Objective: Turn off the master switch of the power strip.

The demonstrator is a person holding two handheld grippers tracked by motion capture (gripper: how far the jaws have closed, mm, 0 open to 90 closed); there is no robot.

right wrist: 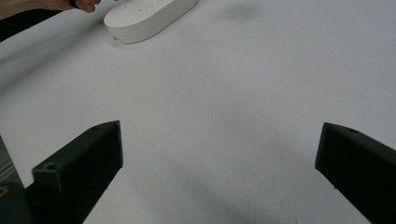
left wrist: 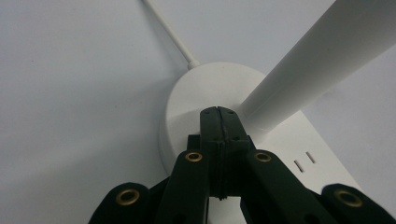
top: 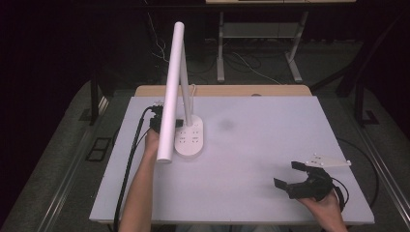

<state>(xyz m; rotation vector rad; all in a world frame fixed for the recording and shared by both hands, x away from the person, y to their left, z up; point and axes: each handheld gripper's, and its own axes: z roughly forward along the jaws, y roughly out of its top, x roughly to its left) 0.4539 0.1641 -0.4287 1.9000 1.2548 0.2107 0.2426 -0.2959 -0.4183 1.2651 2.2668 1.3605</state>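
Observation:
A white desk lamp stands on the table's left half. Its oval base [top: 189, 140] carries socket slots, a thin stem [top: 185, 87] rises from it, and a long white head bar [top: 170, 92] slopes toward the front. My left gripper [top: 178, 123] reaches in from the left behind the bar. In the left gripper view its jaws are pressed together, and the left gripper [left wrist: 218, 112] tip rests at the base [left wrist: 196, 88] right beside the stem [left wrist: 317, 56]. My right gripper [top: 287, 174] sits low at the front right, open; the right gripper [right wrist: 222, 140] holds nothing.
The white table top [top: 261, 125] stretches wide between the lamp and my right hand. The lamp's white cord [left wrist: 168, 32] runs off the back of the base. A black cable [top: 128, 164] trails along the left arm. Metal desk legs [top: 220, 48] stand beyond the far edge.

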